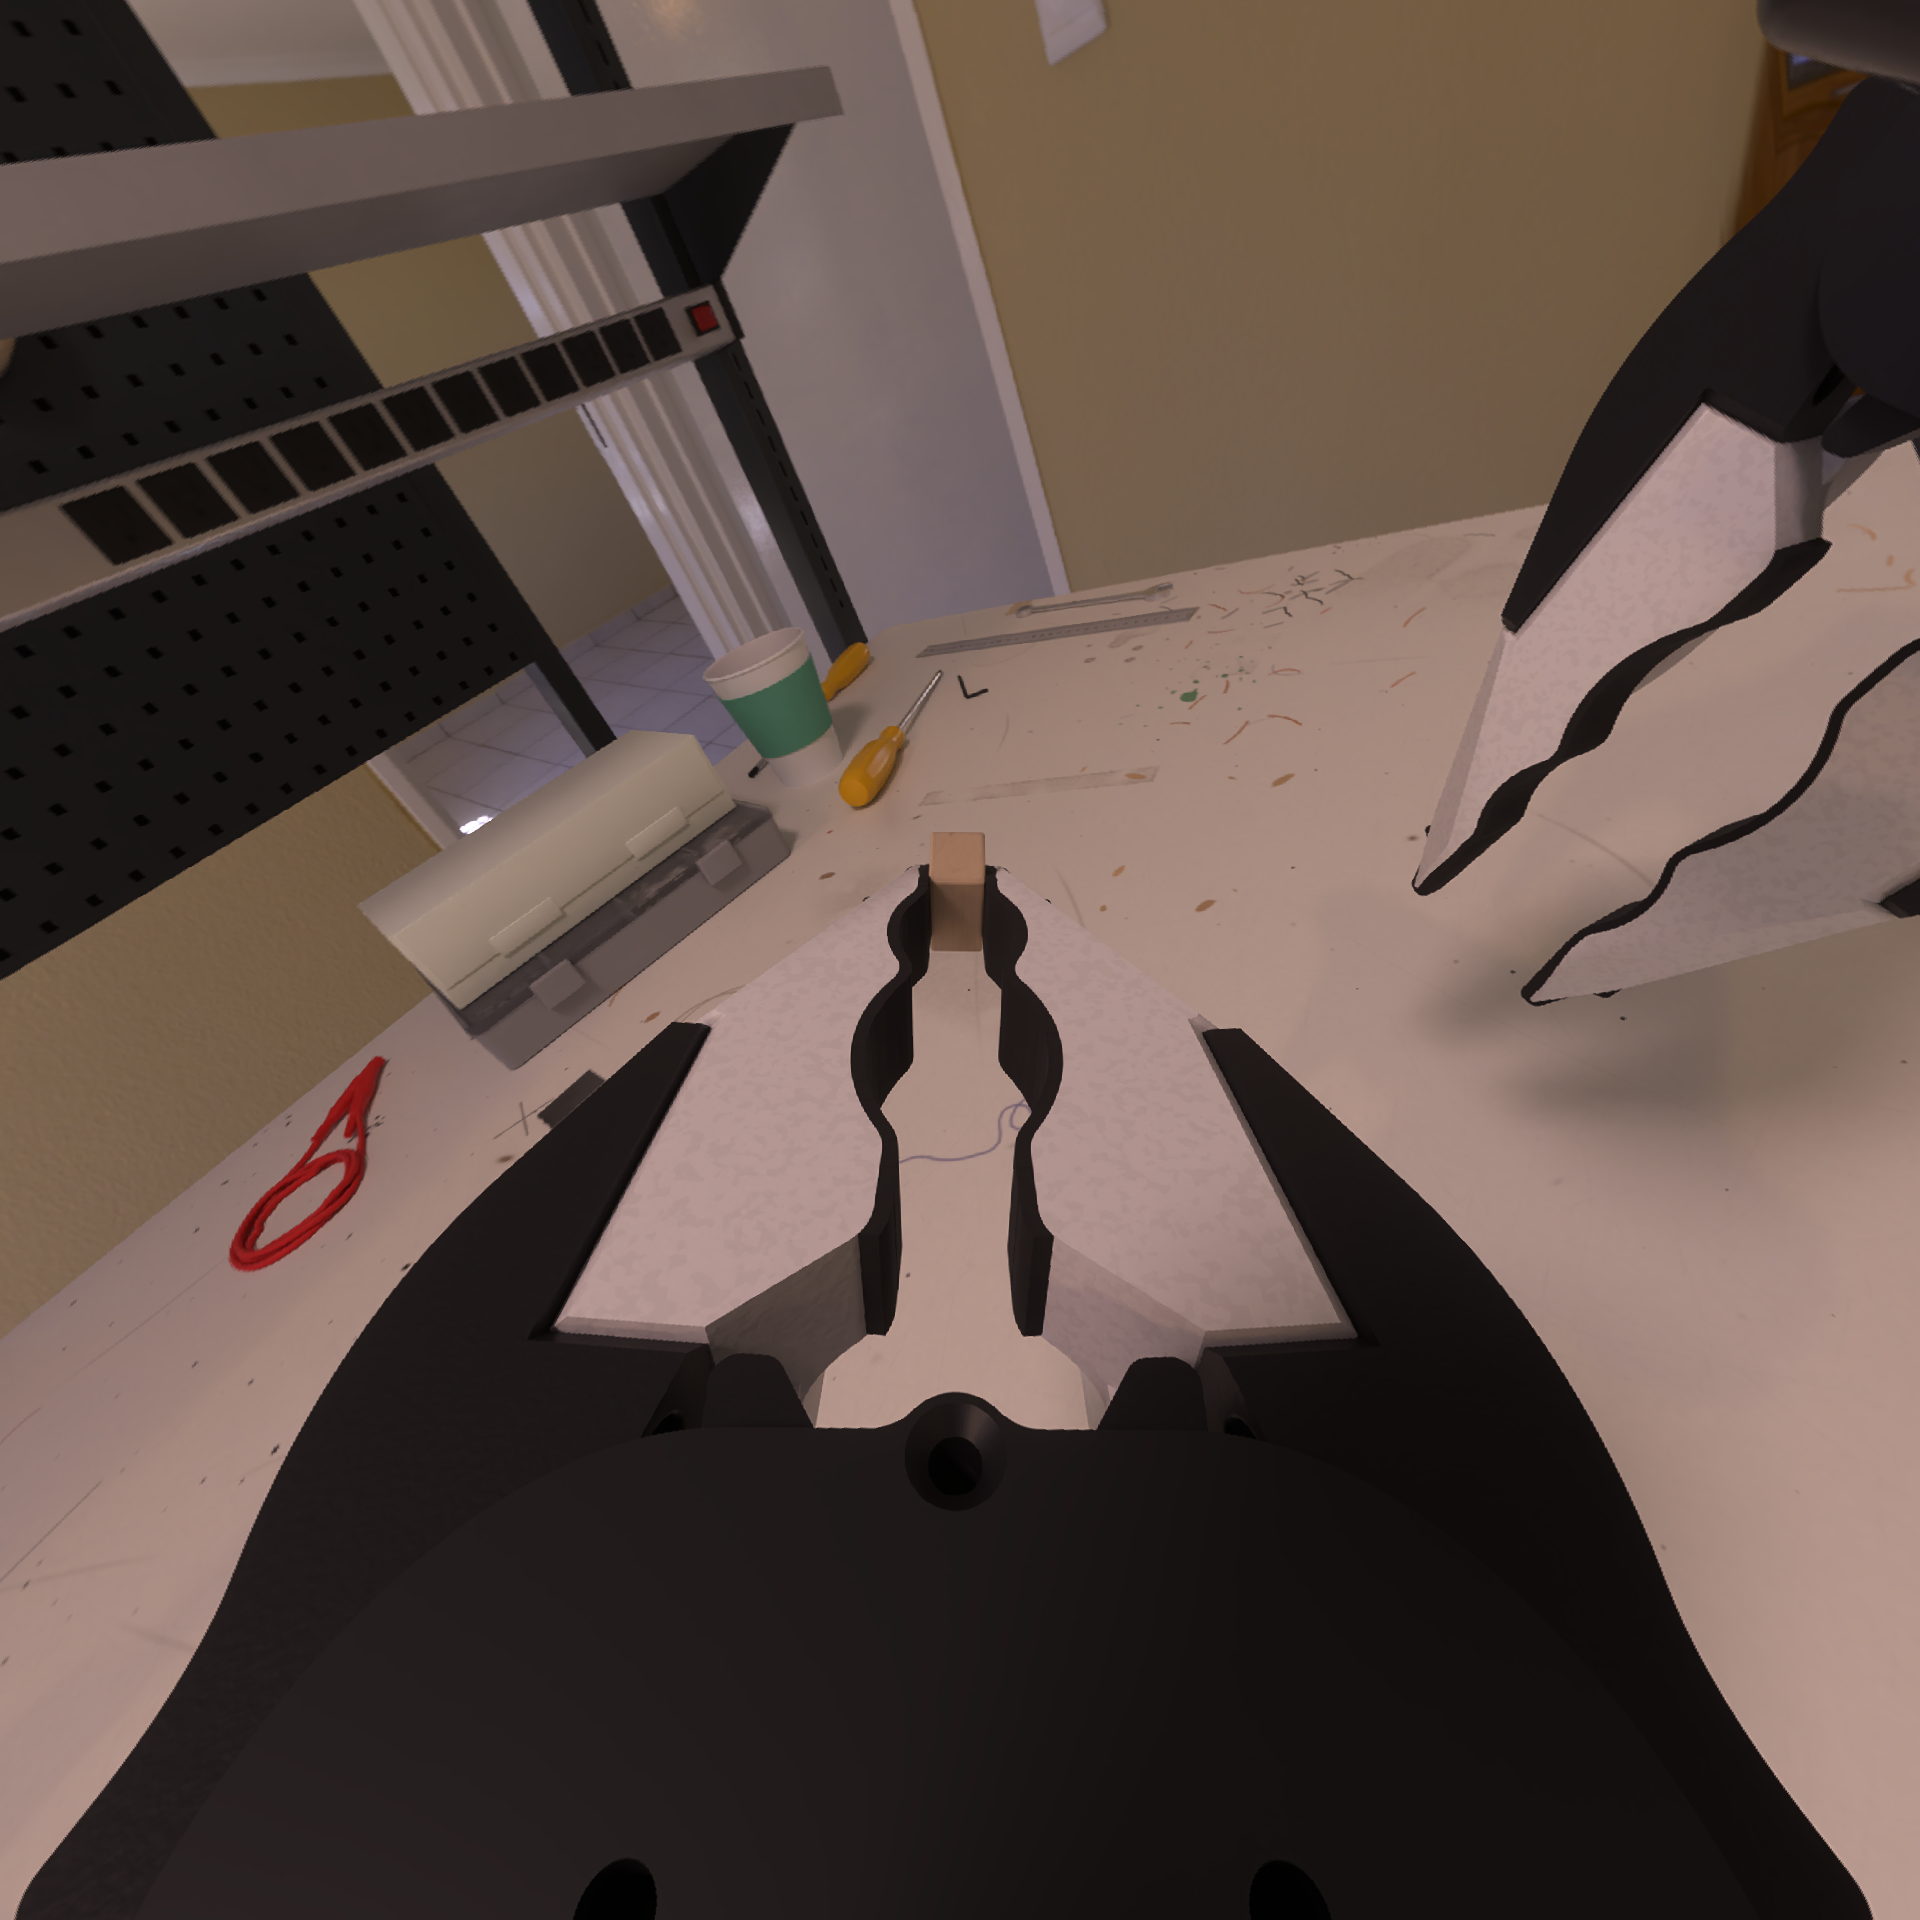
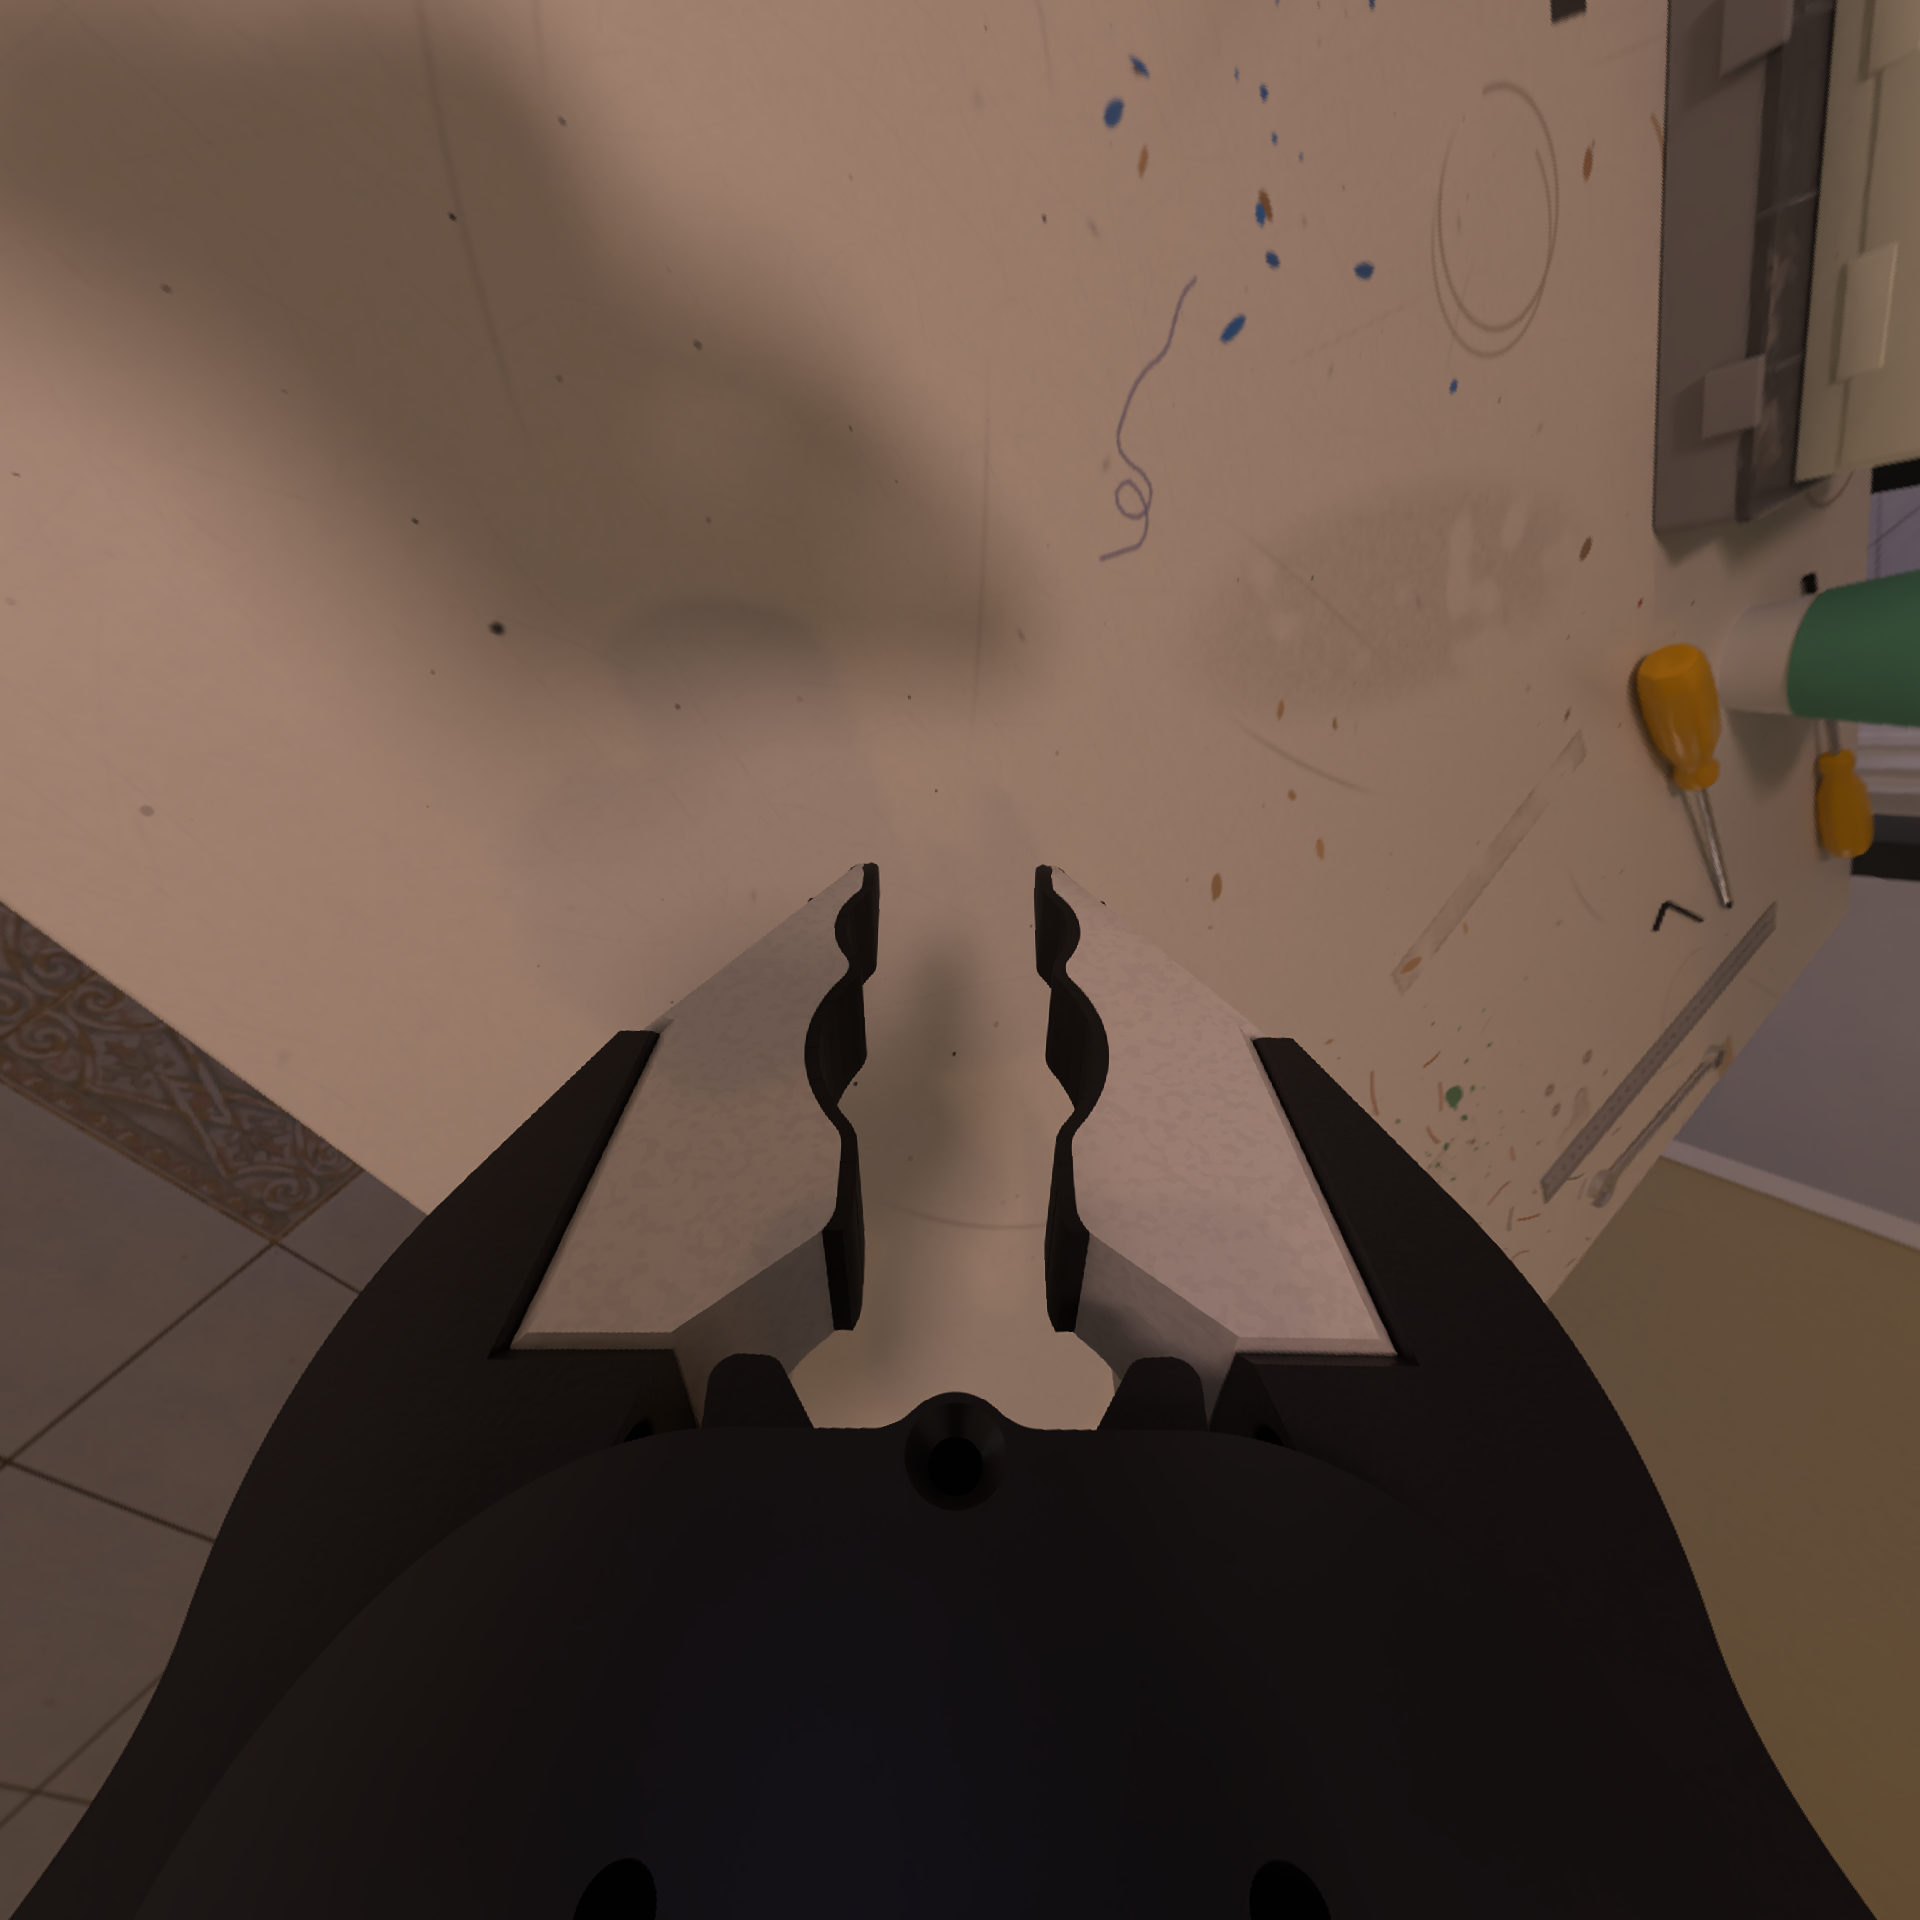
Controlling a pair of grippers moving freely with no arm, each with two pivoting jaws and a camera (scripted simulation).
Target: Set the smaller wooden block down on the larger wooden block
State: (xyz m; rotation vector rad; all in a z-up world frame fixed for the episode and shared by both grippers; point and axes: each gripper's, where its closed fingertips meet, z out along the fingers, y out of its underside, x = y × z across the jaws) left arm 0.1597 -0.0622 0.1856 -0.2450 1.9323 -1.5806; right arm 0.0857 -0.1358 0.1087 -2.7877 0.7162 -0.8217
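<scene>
My left gripper (image 1: 957, 875) is shut on a small light wooden block (image 1: 957, 883), which stands upright between the fingertips and pokes out past them, over the pale table (image 1: 1351, 1247). I cannot tell whether the block touches the table. No second wooden block shows in either view. My right gripper (image 2: 956, 871) is open and empty, pointing down at bare tabletop (image 2: 623, 520). It also shows in the left wrist view (image 1: 1475, 940), hovering to the right of the left gripper, jaws apart.
A cream and grey storage case (image 1: 582, 894), a green-banded paper cup (image 1: 774, 701), two orange-handled screwdrivers (image 1: 878, 764), a steel ruler (image 1: 1060, 629) and a red cord (image 1: 307, 1184) lie along the far and left side. A pegboard with shelf stands behind. The table edge (image 2: 260, 1091) is near.
</scene>
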